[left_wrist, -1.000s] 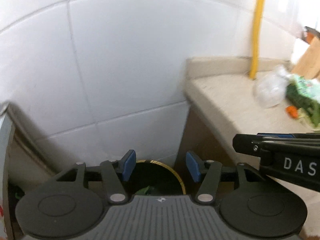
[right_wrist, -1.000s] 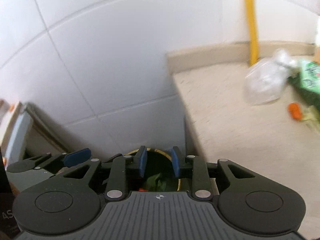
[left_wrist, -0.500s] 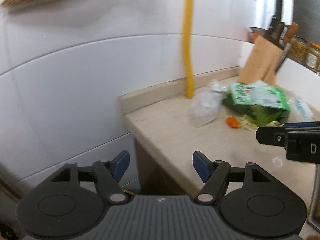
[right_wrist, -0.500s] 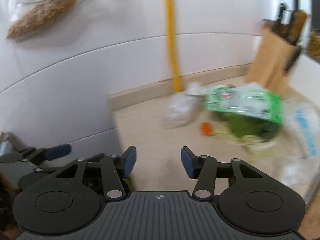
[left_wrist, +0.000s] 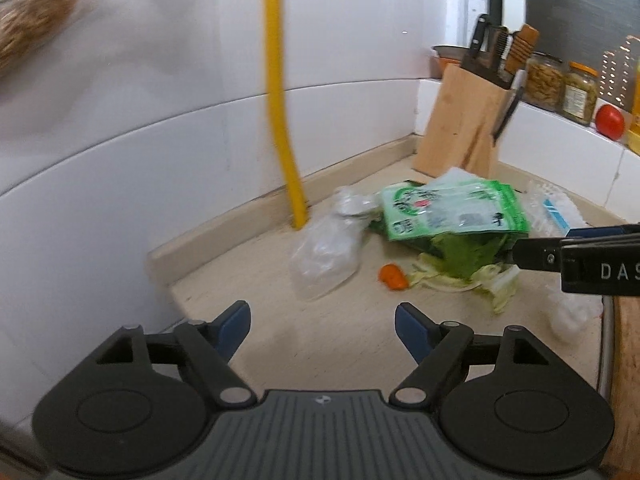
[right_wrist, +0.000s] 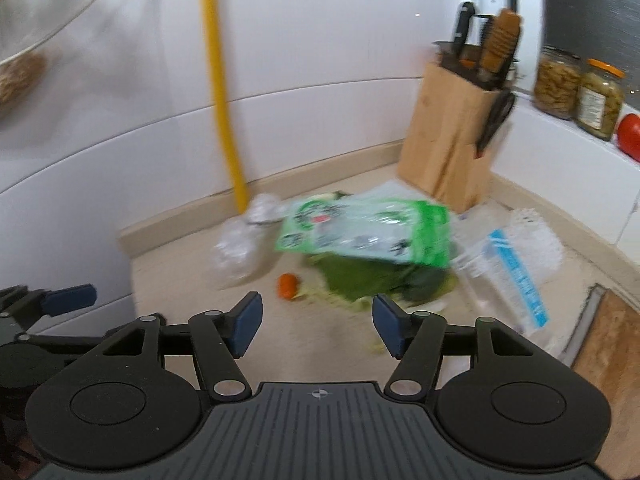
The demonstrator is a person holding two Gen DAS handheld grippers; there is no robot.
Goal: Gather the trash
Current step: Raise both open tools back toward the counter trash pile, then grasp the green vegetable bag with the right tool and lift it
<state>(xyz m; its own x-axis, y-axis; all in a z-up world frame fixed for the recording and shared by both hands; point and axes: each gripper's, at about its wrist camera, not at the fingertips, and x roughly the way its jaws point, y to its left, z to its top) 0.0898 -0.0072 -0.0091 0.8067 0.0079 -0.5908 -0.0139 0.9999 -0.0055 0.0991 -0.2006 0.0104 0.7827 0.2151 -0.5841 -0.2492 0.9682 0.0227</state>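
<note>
1. Left gripper [left_wrist: 322, 326]: jaws wide apart, just been opening, nothing between the blue pads, poised above the near edge of the counter [left_wrist: 320, 340].
2. Right gripper [right_wrist: 316, 326]: jaws likewise spread and just been opening, empty, aimed at the heap of trash; also visible at the right edge of the left view.
3. Clear plastic bag [left_wrist: 324, 260]: crumpled on the counter, just beside the foot of the yellow pipe [left_wrist: 280, 100], left of the other rubbish.
4. Green packet [left_wrist: 452, 210]: lying tilted on top of lettuce leaves [left_wrist: 464, 260], near the middle of the counter.
5. Orange scrap [left_wrist: 393, 276]: on the bare counter between the clear bag and the leaves, touching the pale leaf trimmings or nearly so; cannot tell which.
6. White-and-blue wrapper [right_wrist: 516, 264]: right of the green packet, blurred.
7. Knife block [left_wrist: 464, 124]: upright in the back corner behind the trash.
8. Jars [left_wrist: 560, 84] and a tomato [left_wrist: 610, 122]: on the ledge at the right.
</note>
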